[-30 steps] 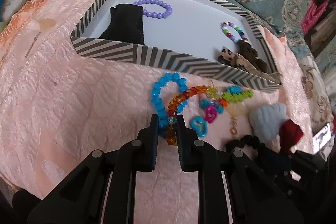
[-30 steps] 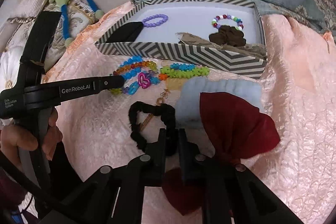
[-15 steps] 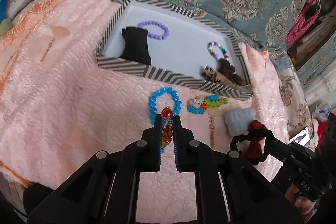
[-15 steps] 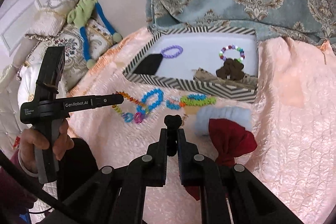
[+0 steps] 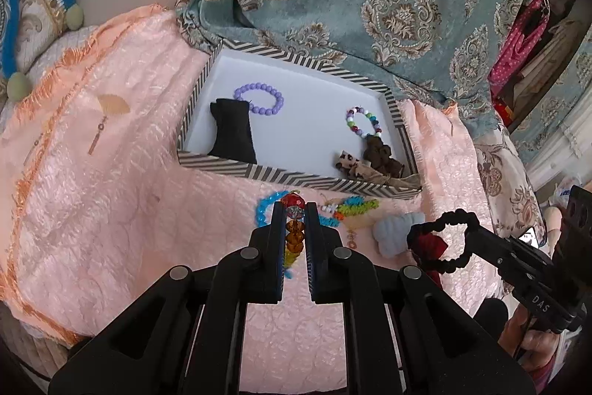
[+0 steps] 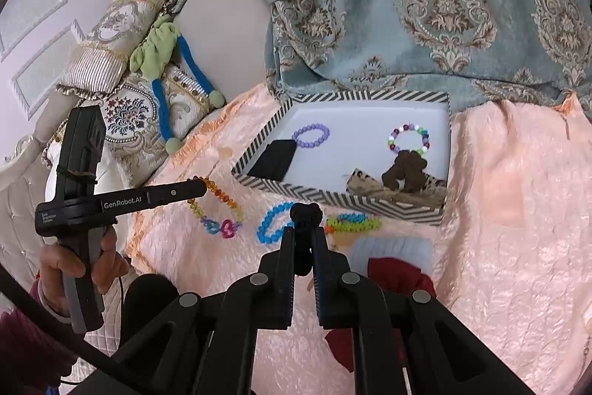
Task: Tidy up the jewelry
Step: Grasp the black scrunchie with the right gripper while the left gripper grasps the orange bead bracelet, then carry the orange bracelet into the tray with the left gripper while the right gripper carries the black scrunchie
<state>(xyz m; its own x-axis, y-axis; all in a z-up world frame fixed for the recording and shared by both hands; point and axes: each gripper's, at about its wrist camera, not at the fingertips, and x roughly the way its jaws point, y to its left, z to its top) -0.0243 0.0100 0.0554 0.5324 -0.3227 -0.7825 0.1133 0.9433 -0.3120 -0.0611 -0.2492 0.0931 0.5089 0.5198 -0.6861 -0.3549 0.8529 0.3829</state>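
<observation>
Tray [image 5: 392, 104] lies ahead of both grippers. Left gripper [image 5: 295, 210] is clenched on amber bracelet [image 6: 218, 191], right gripper [image 6: 304, 228] on black scrunchie [image 5: 444, 239]; the left is judged nearer.

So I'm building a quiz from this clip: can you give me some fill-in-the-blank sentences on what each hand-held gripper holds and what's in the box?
1. The left hand-held gripper is shut on a ____ bracelet.
2. The right hand-held gripper holds a ____ scrunchie.
3. The purple bracelet lies ____ the striped box.
4. The blue bracelet lies ____ the box.

Missing: multicolored; black; inside; outside
</observation>
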